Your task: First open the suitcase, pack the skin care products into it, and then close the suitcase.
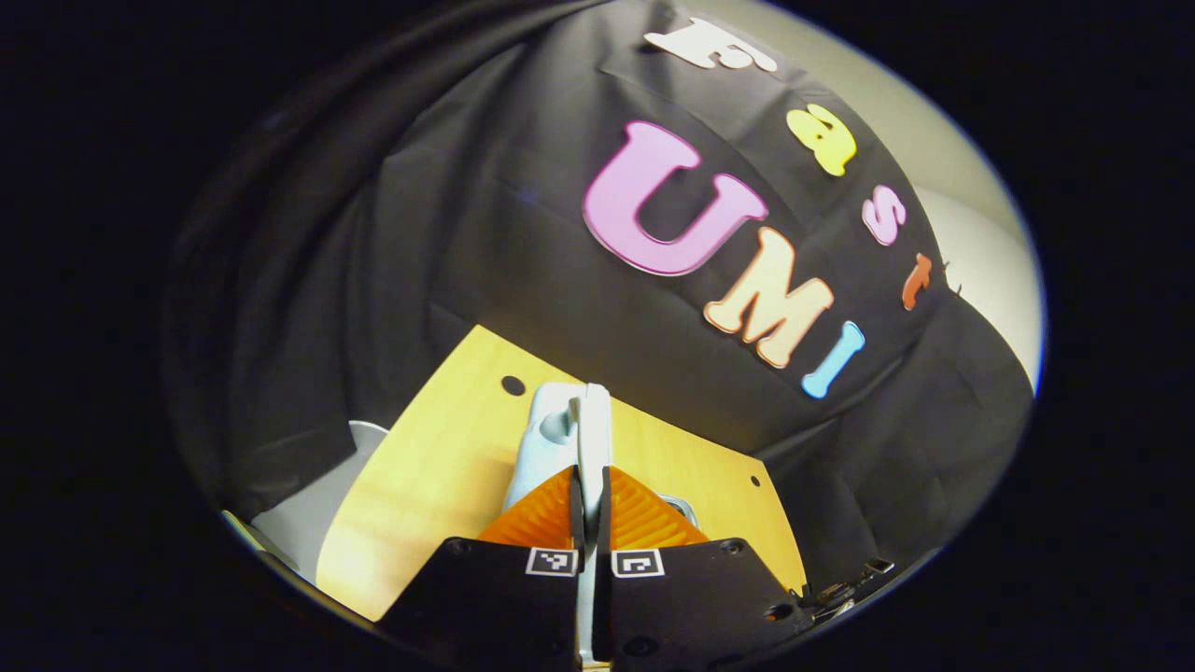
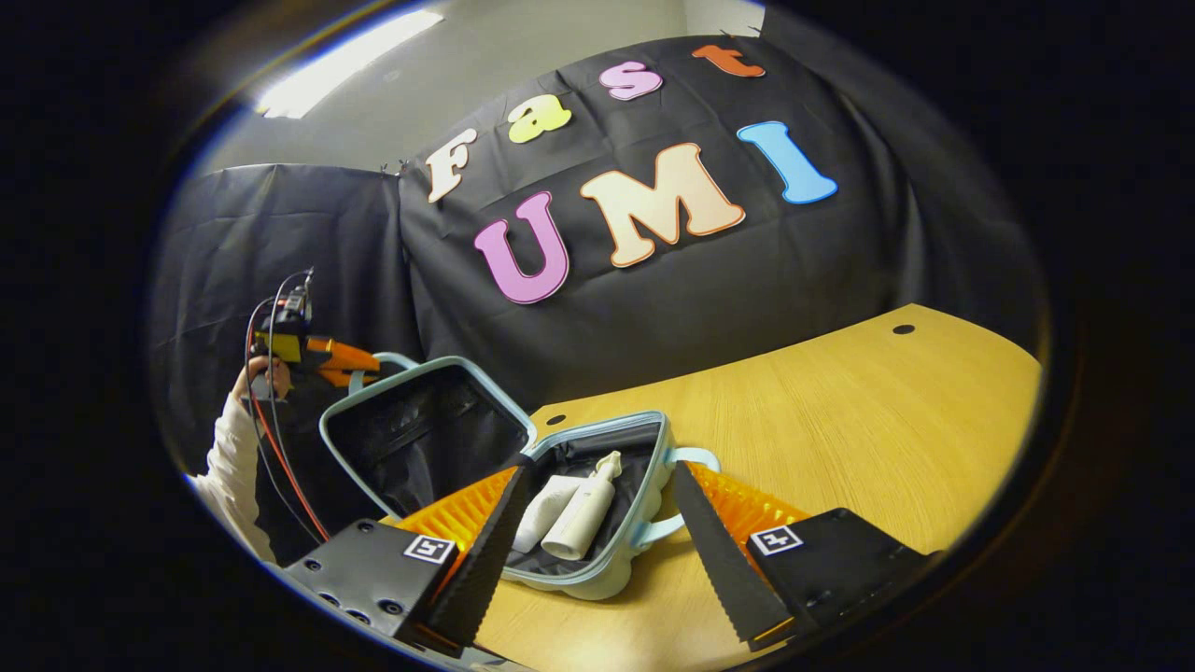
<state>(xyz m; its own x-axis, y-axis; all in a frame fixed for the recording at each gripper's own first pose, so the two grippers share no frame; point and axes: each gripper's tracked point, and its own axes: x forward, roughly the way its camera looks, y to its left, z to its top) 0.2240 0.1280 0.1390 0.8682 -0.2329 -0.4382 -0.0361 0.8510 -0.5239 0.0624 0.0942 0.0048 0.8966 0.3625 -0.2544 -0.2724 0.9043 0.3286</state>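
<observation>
Right gripper view, near field: the right gripper (image 2: 597, 551) hangs with its fingers spread wide and holding nothing, framing the small pale-blue hard-shell suitcase (image 2: 597, 574) that rests on the yellow wooden surface (image 2: 840, 420). The case lies open. In its dark-lined lower half, at about 6 o'clock, lie two skin care products touching side by side: a white squeeze tube (image 2: 546, 509) and a cream pump bottle (image 2: 583, 513).

Middle field: the lid (image 2: 420, 434) stands raised at about 9 o'clock, its rim in the left gripper (image 2: 359, 369); behind that gripper, a person's hand and a white sleeve (image 2: 229, 457).

Left gripper view: the fingers (image 1: 560, 513) are pressed together on a thin pale-blue edge, seemingly the lid's rim, seen edge-on at 6 o'clock.

Risks, as judged:
- The pinch sits on a narrow, smooth rim; a slip would let the lid drop uncontrolled.
- The pump head points towards the far rim; if it rides up, the closing lid could catch on it and stay ajar.
- The light case could slide on the smooth surface when the lid is pushed over, unless the right gripper steadies it.
- Spread fingers near the opening could be trapped under the lid.
</observation>
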